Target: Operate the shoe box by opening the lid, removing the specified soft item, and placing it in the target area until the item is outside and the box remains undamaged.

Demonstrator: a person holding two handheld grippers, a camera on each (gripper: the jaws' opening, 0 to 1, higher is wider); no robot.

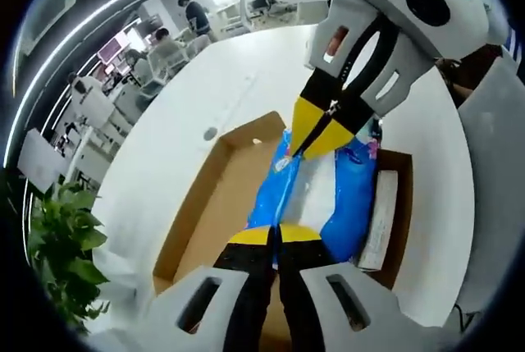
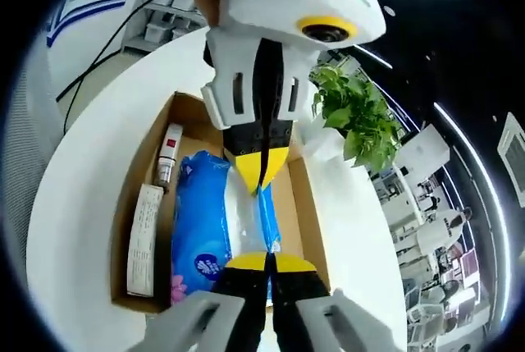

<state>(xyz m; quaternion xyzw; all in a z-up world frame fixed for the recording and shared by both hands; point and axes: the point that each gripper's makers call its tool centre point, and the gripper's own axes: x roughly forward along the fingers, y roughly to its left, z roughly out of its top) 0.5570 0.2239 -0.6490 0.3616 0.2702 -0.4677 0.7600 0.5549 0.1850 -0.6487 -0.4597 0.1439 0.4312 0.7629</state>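
One soft blue-and-white plastic pack (image 2: 205,229) lies lengthwise inside an open brown cardboard shoe box (image 2: 308,204), which sits on a white table (image 2: 74,204). Both grippers meet over the pack from opposite ends: the left gripper (image 1: 275,235) has its yellow-tipped jaws pressed together at the near end of the pack, apparently pinching its wrapper, though the contact is hard to make out; the right gripper (image 2: 269,263) likewise has its jaws drawn together at the pack's other end, seemingly on the white middle strip. Beside the pack, along one box wall, rest a long flat white carton (image 2: 144,241) and a small white tube with a red band (image 2: 168,155). One leafy green potted plant (image 2: 357,118) stands just past the box. Office desks and seated people (image 1: 176,36) are well apart in the background.
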